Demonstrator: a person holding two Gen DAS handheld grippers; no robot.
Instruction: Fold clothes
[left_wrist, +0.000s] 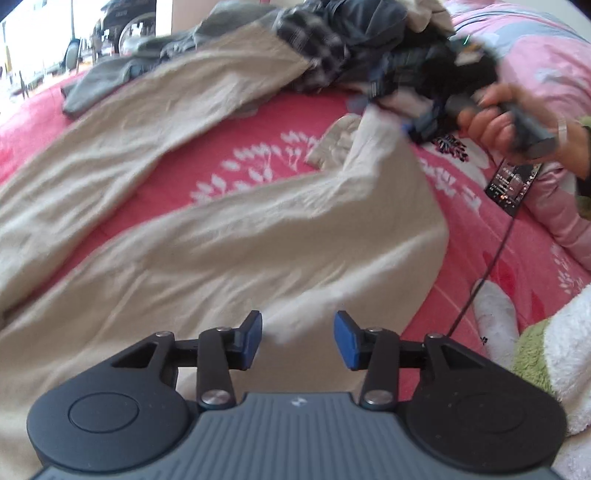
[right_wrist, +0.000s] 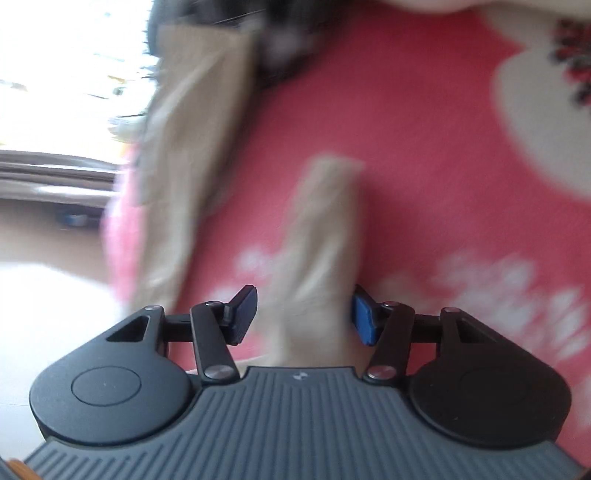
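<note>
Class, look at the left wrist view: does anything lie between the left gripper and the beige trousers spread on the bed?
Nothing visible does. The left gripper hangs open directly over the beige trousers, with only air between. The pile of dark clothes lies farther back, out of the way.

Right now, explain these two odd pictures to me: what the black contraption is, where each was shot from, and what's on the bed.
Each picture comes from a camera mounted on a hand-held two-finger gripper, looking along its fingers. A person holds one in each hand. The left gripper hovers open over beige trousers spread on a pink floral bedspread, a pile of dark clothes behind. The person's hand with the other tool shows there too. The right gripper, blurred, is open with a beige strip of cloth between its jaws; nothing is gripped.
</note>
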